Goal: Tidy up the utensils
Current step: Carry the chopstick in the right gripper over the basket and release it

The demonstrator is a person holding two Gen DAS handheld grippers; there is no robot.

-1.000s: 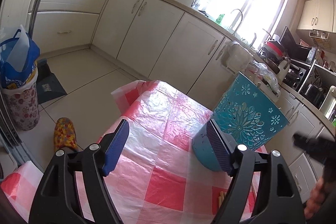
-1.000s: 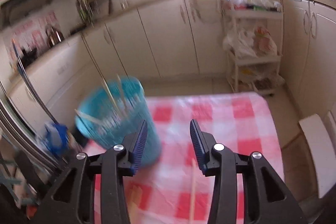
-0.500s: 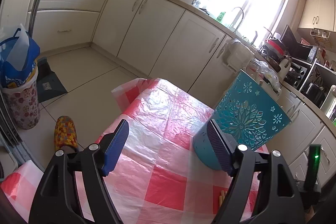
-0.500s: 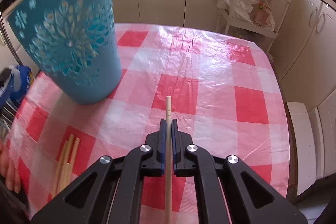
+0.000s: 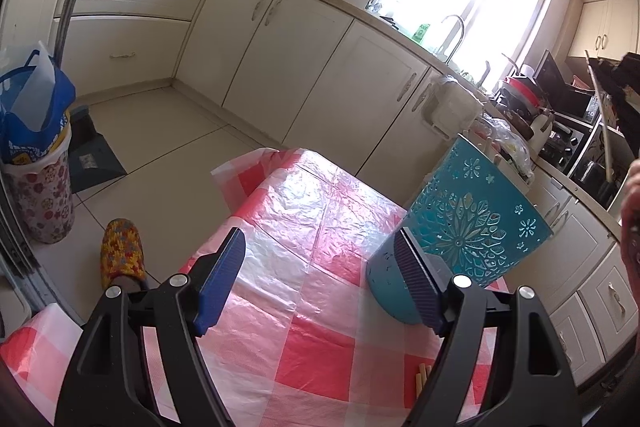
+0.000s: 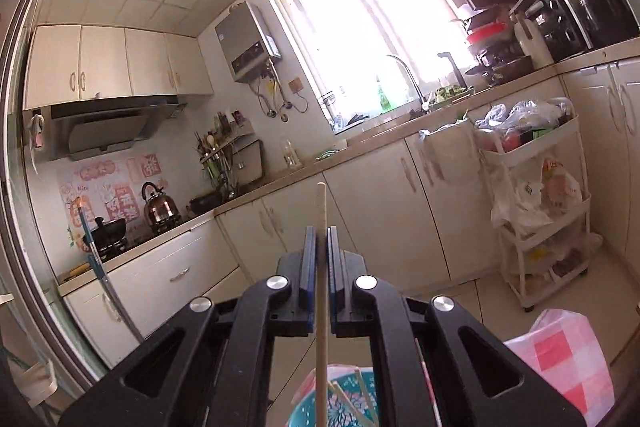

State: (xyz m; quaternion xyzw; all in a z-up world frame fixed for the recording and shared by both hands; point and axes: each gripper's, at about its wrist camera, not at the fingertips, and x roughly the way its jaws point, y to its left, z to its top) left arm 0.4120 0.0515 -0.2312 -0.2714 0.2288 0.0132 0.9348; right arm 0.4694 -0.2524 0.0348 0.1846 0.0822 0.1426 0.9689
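We are seeing one teal holder (image 5: 476, 227) standing tilted on the checked tablecloth (image 5: 304, 235); in the right wrist view at least two chopsticks (image 6: 362, 401) are leaning inside it. Our right gripper (image 6: 319, 239) is pinching one chopstick (image 6: 321, 211) above this holder. Our left gripper (image 5: 320, 271) is staying spread just beside the holder, with nothing between its fingers. Two chopstick ends (image 5: 421, 381) are lying near the holder.

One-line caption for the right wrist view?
Right gripper shut on a wooden chopstick, raised above the teal holder.
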